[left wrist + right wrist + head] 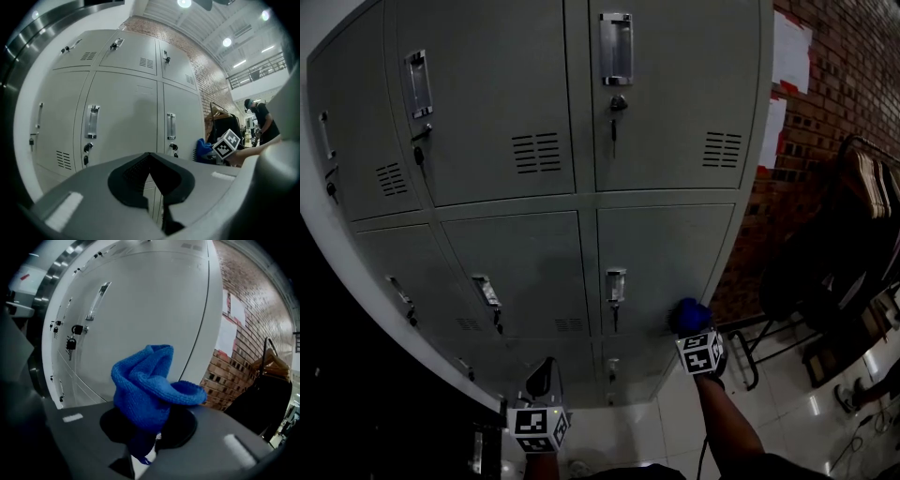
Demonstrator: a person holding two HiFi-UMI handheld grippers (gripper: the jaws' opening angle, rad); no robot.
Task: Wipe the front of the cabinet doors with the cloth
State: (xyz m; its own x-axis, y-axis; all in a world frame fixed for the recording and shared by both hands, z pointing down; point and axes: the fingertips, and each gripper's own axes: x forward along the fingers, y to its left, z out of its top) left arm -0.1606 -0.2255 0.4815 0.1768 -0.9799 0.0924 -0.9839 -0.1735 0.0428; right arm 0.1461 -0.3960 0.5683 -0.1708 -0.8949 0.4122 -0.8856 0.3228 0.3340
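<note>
A grey metal locker cabinet (534, 253) with several doors fills the head view; each door has a recessed handle (616, 284) and a key lock. The blue knitted cloth (689, 315) rests near the bottom right corner of the middle-row right door (670, 253); contact cannot be told. My right gripper (694, 328) is shut on it. In the right gripper view the cloth (152, 385) bunches up over the jaws (150, 430), the door just beyond. My left gripper (542, 377) hangs lower and to the left, shut and empty (151, 161), apart from the doors.
A brick wall (825, 122) with white sheets (790, 52) runs right of the cabinet. A rack of dark clothes on hangers (862, 206) and a metal-framed chair (750, 352) stand on the pale tiled floor (769, 398). A person (260, 117) stands in the far background.
</note>
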